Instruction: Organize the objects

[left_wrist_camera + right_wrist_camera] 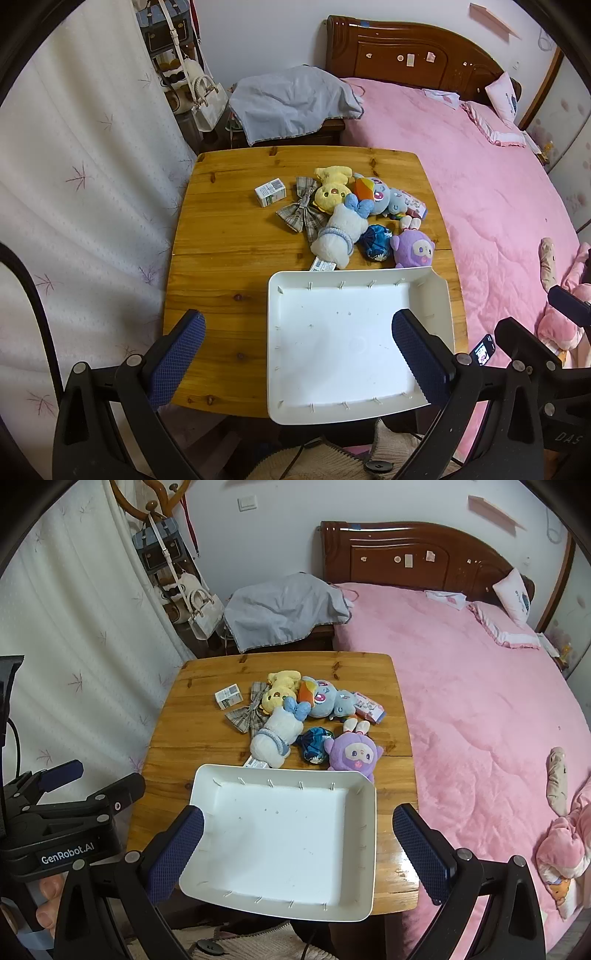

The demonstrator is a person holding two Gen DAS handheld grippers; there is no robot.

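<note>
An empty white tray (275,332) (207,779) lies at the near edge of a wooden table (221,258) (173,731). Beyond it is a heap of plush toys: a yellow chick (332,190) (280,698), a white plush (340,236) (275,738), a blue plush (388,194) (328,698), a purple plush (412,251) (352,753), and a plaid bow (301,208) (247,709). A small box (270,192) (229,696) lies left of the heap. My left gripper (299,354) and right gripper (297,849) are open and empty, above the tray's near part.
A pink bed (498,192) (480,701) runs along the table's right side, with a pink plush (565,845) on it. A curtain (74,184) hangs left. A nightstand under grey cloth (291,103) stands behind the table. A phone (483,349) lies by the bed edge.
</note>
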